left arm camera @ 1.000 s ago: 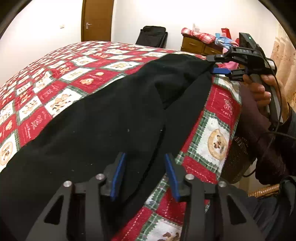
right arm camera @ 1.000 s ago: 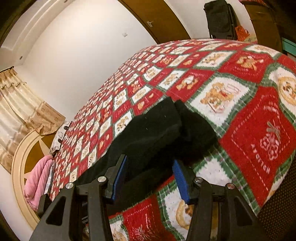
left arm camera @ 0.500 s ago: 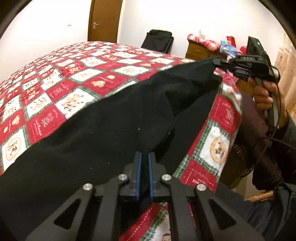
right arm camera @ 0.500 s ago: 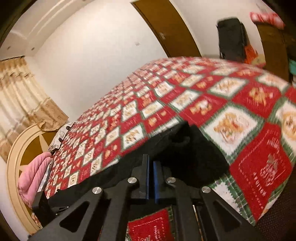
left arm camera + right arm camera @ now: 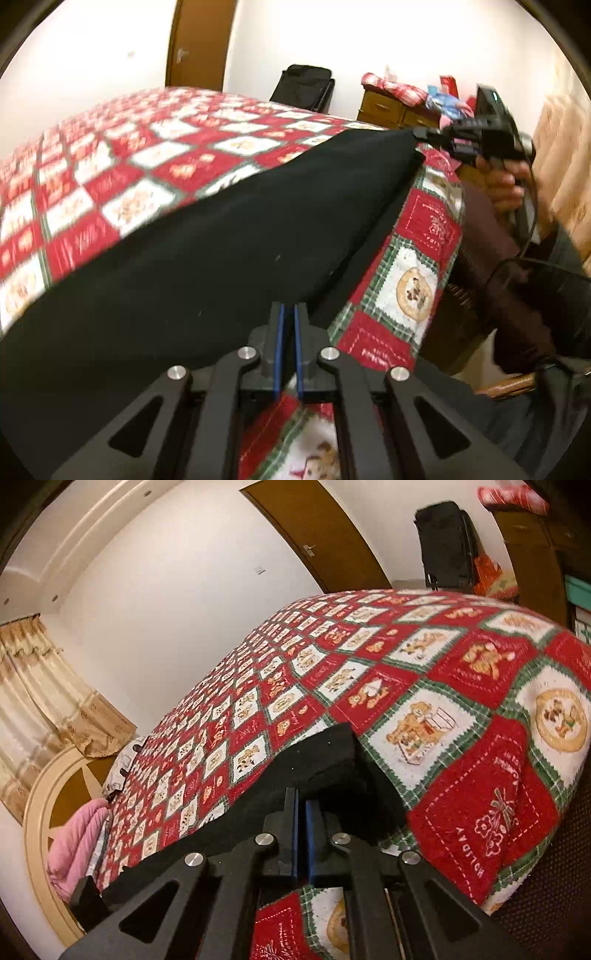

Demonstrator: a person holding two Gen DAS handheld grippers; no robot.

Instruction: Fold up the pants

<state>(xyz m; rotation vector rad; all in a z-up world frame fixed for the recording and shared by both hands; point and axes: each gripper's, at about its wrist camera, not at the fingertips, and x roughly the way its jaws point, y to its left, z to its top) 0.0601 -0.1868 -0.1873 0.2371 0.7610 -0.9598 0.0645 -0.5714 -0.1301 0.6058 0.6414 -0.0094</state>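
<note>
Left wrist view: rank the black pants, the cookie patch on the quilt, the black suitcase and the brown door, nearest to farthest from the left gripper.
1. Black pants, pinched in the left gripper.
2. Cookie patch, right, at the quilt's edge.
3. Black suitcase, past the bed's far side.
4. Brown door, back wall, left.

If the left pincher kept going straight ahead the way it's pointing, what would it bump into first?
Probably the black pants. The left gripper is already shut on their near edge, and the dark cloth stretches straight ahead of its tips, lying on the patchwork quilt. Depth is hard to judge through this lens.
</note>
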